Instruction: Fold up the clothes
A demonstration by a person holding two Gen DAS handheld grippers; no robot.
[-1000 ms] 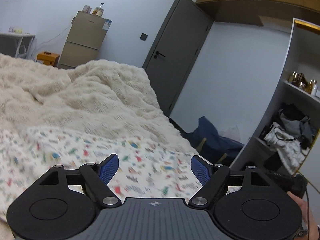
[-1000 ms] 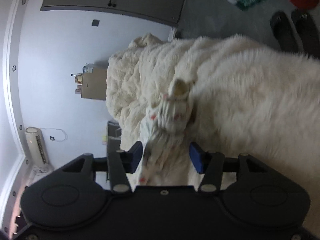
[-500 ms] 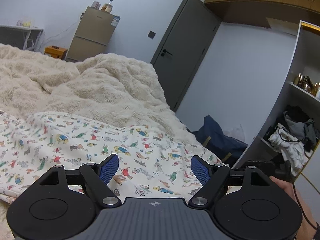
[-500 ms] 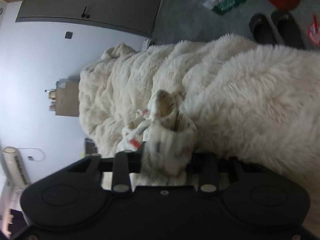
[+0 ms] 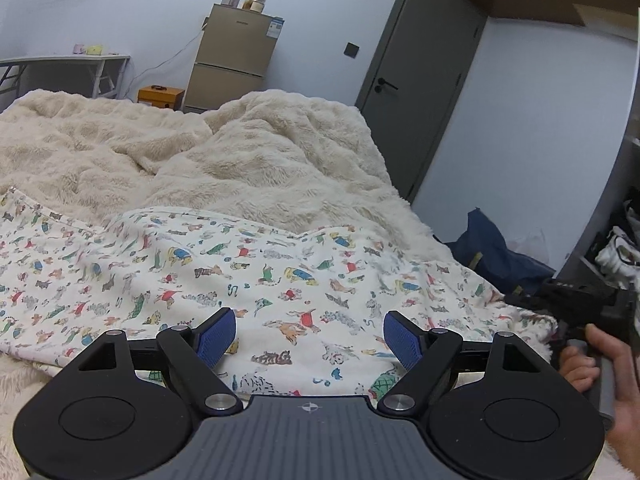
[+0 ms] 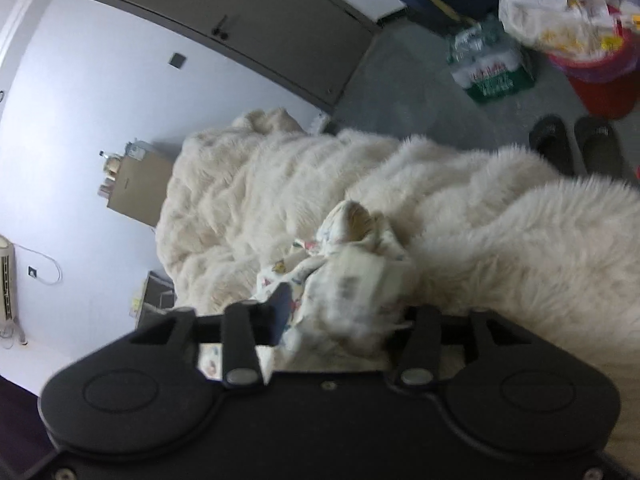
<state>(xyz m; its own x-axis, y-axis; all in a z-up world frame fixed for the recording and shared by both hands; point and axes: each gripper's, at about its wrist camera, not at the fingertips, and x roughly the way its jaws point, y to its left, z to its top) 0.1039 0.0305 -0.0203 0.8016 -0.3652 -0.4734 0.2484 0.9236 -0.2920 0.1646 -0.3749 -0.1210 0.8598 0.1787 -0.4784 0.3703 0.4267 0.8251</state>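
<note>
A white garment (image 5: 280,272) printed with small colourful animals lies spread over a cream fluffy blanket (image 5: 240,152) on the bed. My left gripper (image 5: 310,338) hovers over its near edge, open, with nothing between the blue pads (image 5: 218,338). At the right edge a hand (image 5: 604,356) holds the other gripper's black body (image 5: 576,300) by the garment's right corner. In the right wrist view a bunched end of the garment (image 6: 352,248) fills my right gripper (image 6: 342,312), which is shut on it. The cloth hides the right finger. The blanket (image 6: 500,220) lies beyond.
A beige fridge (image 5: 234,68), an orange box (image 5: 160,94) and a white desk (image 5: 64,60) stand behind the bed. A grey door (image 5: 416,80) and a blue bag (image 5: 492,244) are to the right. Slippers (image 6: 576,144), a red bin (image 6: 600,80) and a bottle pack (image 6: 492,68) sit on the floor.
The garment has been drawn out flatter and further right across the blanket. The bunched end has come deeper between the right fingers, and the right view has swung toward the floor.
</note>
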